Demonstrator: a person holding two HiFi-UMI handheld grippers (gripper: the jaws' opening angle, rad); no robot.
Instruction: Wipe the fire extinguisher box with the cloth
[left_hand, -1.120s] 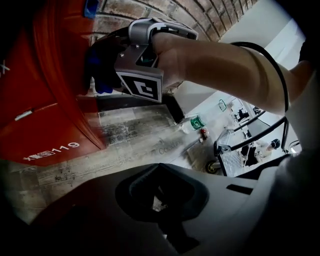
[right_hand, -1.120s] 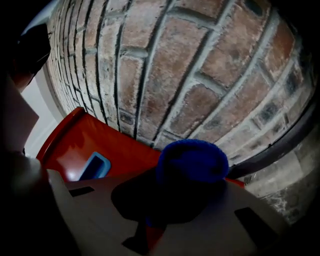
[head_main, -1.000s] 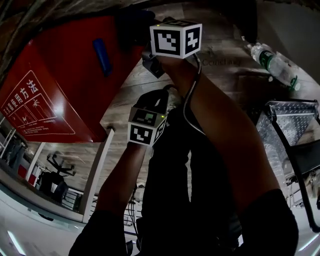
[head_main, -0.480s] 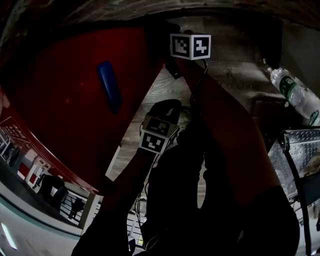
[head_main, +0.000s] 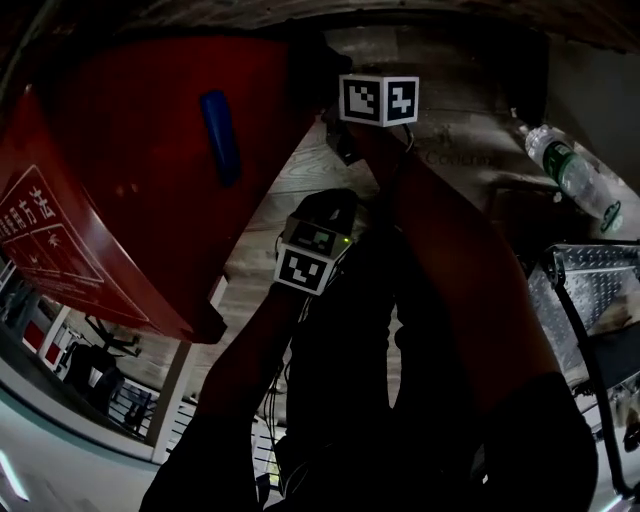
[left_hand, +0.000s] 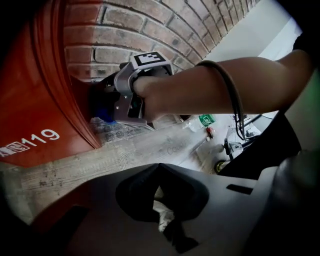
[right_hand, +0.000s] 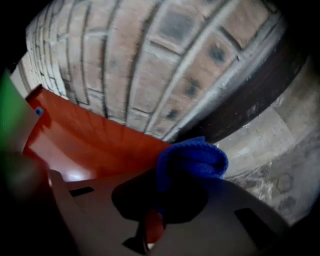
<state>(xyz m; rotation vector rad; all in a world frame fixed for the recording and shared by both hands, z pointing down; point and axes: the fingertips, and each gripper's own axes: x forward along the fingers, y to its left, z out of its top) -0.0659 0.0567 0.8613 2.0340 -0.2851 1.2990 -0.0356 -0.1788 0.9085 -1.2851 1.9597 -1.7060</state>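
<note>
The red fire extinguisher box, with a blue handle and white print, stands against a brick wall. My right gripper is shut on a folded blue cloth and holds it at the box's end face, close to the wall. In the left gripper view the right gripper presses the blue cloth against the side of the red box. My left gripper hangs lower over the wooden floor, jaws shut with nothing between them. In the head view the left gripper is below the right one's marker cube.
A brick wall runs behind the box. A plastic water bottle lies on the floor at the right, beside a metal step platform. A bottle with a green label and a small wheel lie farther off.
The right gripper with the cloth has stayed at the box's far edge, shifting only slightly. The head view has swung, so more of the box's printed front shows again.
</note>
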